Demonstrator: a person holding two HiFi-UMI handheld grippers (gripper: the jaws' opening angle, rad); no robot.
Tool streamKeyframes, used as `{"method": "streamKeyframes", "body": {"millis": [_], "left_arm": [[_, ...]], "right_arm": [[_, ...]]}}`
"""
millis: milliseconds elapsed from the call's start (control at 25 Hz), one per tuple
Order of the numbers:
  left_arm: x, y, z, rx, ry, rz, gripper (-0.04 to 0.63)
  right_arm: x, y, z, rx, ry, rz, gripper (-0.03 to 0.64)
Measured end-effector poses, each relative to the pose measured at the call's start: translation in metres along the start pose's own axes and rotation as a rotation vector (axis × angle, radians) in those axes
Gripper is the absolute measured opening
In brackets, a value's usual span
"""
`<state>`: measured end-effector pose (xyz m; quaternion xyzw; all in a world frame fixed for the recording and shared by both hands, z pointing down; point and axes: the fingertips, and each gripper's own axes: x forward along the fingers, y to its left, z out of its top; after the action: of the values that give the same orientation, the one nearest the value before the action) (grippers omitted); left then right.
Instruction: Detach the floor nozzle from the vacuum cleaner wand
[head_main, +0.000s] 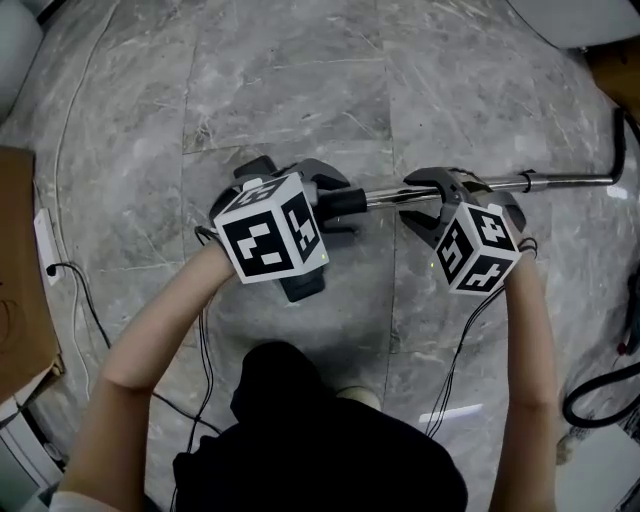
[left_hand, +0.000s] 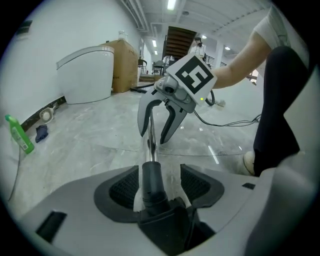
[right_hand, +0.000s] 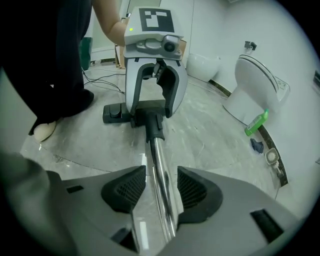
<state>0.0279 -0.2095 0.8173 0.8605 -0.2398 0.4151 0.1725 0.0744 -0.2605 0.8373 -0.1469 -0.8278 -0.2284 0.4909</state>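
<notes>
Floor nozzle, upper left in the right gripper view, is still on the wand. My left gripper straddles their joint and my right gripper the wand, fingers spread, nothing clamped yet.

The grey veined stone floor is polished and mirrors the ceiling lights. The straight chrome metal wand is smooth and mirror-bright. The black plastic neck of the floor nozzle fitted on it is matt. The left gripper and the right gripper have smooth, matt grey plastic shells, with black, finely ribbed, rubbery-looking pads. The white toilet bowl looks like glossy ceramic.
</notes>
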Motion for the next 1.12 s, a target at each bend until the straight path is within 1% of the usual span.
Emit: {"method": "streamKeyframes", "body": {"millis": [120, 240, 320, 400, 520, 600, 720, 1000, 1120], "left_arm": [[0.011, 0.003, -0.013, 0.006, 0.056, 0.011, 0.262], [0.017, 0.003, -0.022, 0.015, 0.092, 0.012, 0.257], [0.02, 0.005, -0.026, 0.022, 0.1, 0.031, 0.228], [0.022, 0.009, -0.027, 0.028, 0.1, 0.053, 0.182], [0.023, 0.011, -0.026, 0.009, 0.085, 0.052, 0.179], [0.023, 0.011, -0.025, 0.0, 0.075, 0.051, 0.178], [0.023, 0.011, -0.025, 0.01, 0.074, 0.06, 0.178], [0.028, 0.009, -0.031, 0.046, 0.109, 0.076, 0.179], [0.03, 0.009, -0.033, 0.034, 0.137, 0.066, 0.179]], "right_arm": [[0.014, 0.002, -0.005, -0.064, 0.056, -0.032, 0.198], [0.019, 0.002, -0.004, -0.1, 0.068, -0.06, 0.188], [0.021, 0.003, -0.002, -0.1, 0.061, -0.066, 0.16], [0.022, 0.003, -0.003, -0.1, 0.061, -0.068, 0.158], [0.026, 0.002, -0.005, -0.103, 0.073, -0.072, 0.158], [0.028, 0.002, -0.006, -0.124, 0.096, -0.077, 0.158], [0.029, 0.003, -0.006, -0.159, 0.116, -0.091, 0.153], [0.028, 0.003, -0.006, -0.187, 0.117, -0.114, 0.147], [0.028, 0.004, -0.006, -0.195, 0.116, -0.11, 0.144]]}}
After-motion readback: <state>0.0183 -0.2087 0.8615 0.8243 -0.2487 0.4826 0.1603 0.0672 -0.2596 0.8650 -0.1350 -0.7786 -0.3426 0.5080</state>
